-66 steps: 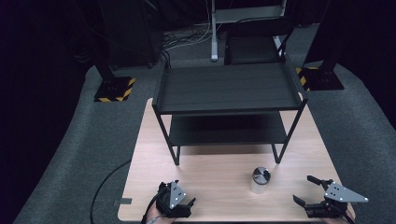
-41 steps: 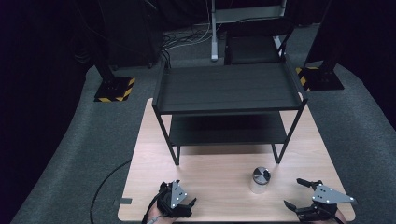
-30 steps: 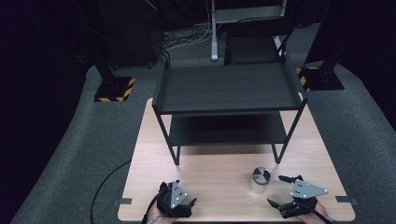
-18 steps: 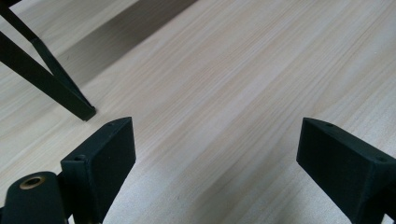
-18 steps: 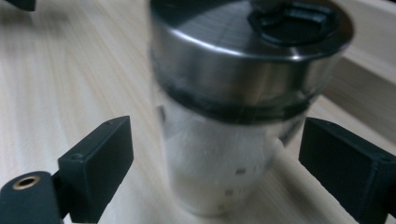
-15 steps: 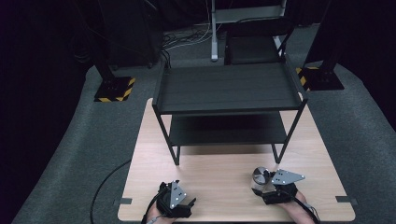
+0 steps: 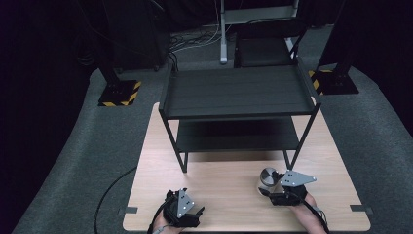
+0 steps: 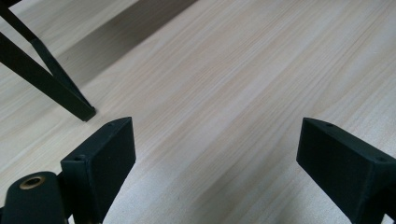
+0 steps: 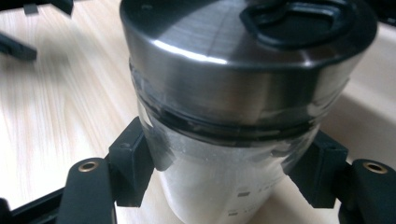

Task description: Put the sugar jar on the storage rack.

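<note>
Progress stood at the grasp: the right gripper (image 7: 267, 191) had just closed its jaws on the jar (image 9: 233, 121), and the pads pressed the clear glass body from both sides, just under the steel lid (image 9: 219, 51). The jar appeared on the table (image 7: 224, 195) directly ahead of that gripper, upright, near the front right leg of the shelf rack (image 7: 238, 92). Judging from this, the pick was done, and the carrying and setting down were left; where the jar should go could not be told from the pictures, though the rack's two bare shelves lay beyond the gripper.

The left gripper (image 7: 187, 219) rested low by the near edge of the table, well apart from the jar, its jaws wide with nothing but bare wood between them. A rack leg (image 8: 51, 84) stood ahead of it and to its left.

Nothing lay between the right gripper and the rack; the rack's front right leg (image 7: 299, 144) and the upper shelf's front edge seemed the likeliest things to knock.
</note>
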`<state>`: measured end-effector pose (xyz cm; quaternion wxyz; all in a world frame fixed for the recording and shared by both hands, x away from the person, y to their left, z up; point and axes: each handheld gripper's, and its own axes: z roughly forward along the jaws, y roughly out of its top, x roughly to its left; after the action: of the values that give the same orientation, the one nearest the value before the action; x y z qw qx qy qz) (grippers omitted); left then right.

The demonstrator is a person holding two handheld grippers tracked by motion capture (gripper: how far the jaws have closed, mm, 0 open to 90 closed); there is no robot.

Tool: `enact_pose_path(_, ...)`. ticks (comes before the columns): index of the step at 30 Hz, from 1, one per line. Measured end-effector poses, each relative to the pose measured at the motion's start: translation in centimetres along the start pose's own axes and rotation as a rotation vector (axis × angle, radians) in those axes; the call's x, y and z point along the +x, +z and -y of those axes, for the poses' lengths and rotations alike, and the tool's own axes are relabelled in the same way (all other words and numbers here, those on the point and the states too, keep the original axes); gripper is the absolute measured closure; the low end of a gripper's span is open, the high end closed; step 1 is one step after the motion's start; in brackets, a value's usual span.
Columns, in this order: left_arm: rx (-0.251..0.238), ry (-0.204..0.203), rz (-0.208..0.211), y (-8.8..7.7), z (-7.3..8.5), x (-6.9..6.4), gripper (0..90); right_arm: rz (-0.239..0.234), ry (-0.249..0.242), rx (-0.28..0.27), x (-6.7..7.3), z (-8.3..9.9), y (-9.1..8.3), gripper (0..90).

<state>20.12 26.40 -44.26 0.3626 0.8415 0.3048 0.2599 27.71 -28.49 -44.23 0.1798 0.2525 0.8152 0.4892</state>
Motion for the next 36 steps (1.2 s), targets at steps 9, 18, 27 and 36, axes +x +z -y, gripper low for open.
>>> enact_pose_path(9,0.001,0.001,0.001,0.0,0.0,0.1,11.5,0.007,-0.039,-0.065,-0.6,-4.6,-0.5,31.0)
enact_pose_path(18,0.000,0.000,0.002,0.0,0.0,0.1,11.5,0.030,-0.054,-0.130,-0.9,-8.0,-0.9,31.0)
enact_pose_path(27,-0.002,-0.001,0.003,-0.1,0.1,0.1,11.5,0.089,-0.002,-0.186,-1.1,-9.7,0.2,31.0)
enact_pose_path(36,-0.004,-0.003,0.004,-0.1,0.1,0.1,11.5,0.181,0.038,-0.151,-1.1,-11.1,2.7,30.7)
